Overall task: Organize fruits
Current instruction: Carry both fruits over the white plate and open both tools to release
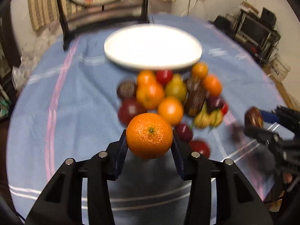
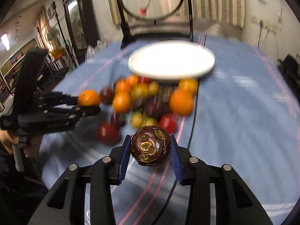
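Note:
My left gripper (image 1: 149,140) is shut on an orange (image 1: 149,135), held above the blue cloth. In the right wrist view that same left gripper (image 2: 88,106) shows at the left with the orange (image 2: 88,97) between its fingers. My right gripper (image 2: 150,148) is shut on a dark brown round fruit (image 2: 150,145) with yellowish scars. The left wrist view shows it at the far right as the right gripper (image 1: 253,124) holding the dark fruit (image 1: 253,117). A blurred pile of fruits (image 1: 172,97) lies ahead of both, just before a white plate (image 1: 152,46) that has nothing on it.
A blue tablecloth (image 1: 75,103) with pink and white stripes covers the round table. A dark chair (image 1: 101,13) stands behind the plate. Shelves with electronics (image 1: 256,30) line the right wall. A hand (image 2: 11,140) grips the left tool's handle.

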